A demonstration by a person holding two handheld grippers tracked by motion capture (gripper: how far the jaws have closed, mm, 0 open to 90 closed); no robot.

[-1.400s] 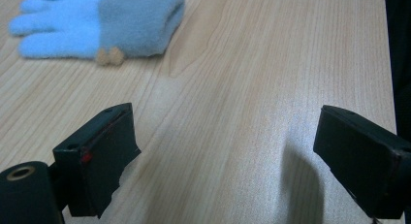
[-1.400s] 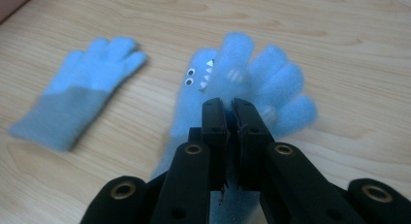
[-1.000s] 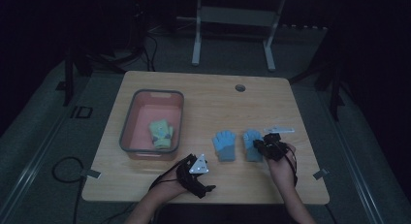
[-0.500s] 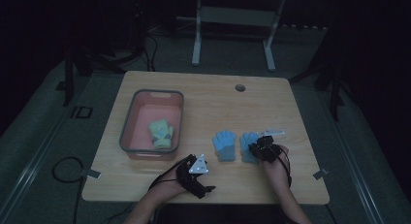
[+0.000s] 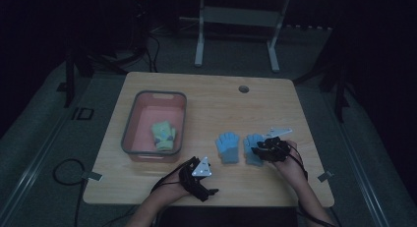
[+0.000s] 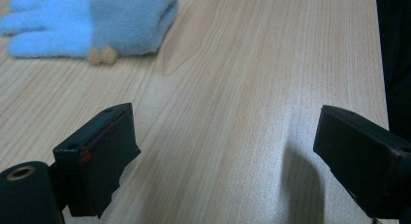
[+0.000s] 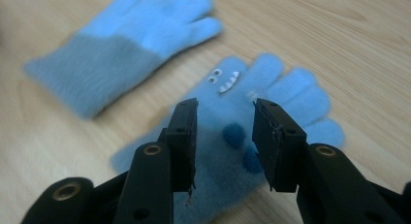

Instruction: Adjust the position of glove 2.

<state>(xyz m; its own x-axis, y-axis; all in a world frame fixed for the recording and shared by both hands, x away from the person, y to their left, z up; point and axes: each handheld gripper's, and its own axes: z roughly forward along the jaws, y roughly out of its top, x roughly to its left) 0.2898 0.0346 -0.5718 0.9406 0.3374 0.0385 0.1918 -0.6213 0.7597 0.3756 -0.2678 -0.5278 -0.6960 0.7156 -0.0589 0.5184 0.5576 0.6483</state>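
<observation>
Glove pair: two blue knitted gloves lying flat on the counter [image 5: 206,97], side by side and near each other but apart, toward the person's right; a good guess is that they are meant for the bin
Counter: pale wood, with a small round hole [image 5: 243,89] near the far edge
Bin: grey-rimmed pink bin [image 5: 130,123] on the counter's left side, well apart from the blue gloves; a pale green glove [image 5: 164,134] already lies inside
Plain glove: the left glove [image 7: 121,44] of the pair, light blue fingers and a duller grey-blue cuff; it lies untouched; its cuff end shows in the left gripper view with a small tan tuft [image 6: 102,55] at the edge
Face glove: the right glove [image 7: 291,95] carries small googly eyes, a stitched toothy mouth [image 7: 229,81] and two darker blue pompoms [image 7: 234,135]; it sits directly under the right gripper
Handling: I judge it light, soft and limp, fleecy rather than slippery; it will sag and fold when lifted; not fragile, though the sewn-on bits could snag
Where to hold: pinch a fold of the palm or cuff fabric, clear of the pompoms
Right gripper: right gripper [image 7: 225,136] poised just above the face glove's palm, its fingers narrowed to a modest gap with nothing between them yet
Left gripper: left gripper [image 6: 223,156] low over bare counter near the front edge, fingers spread wide and empty
</observation>
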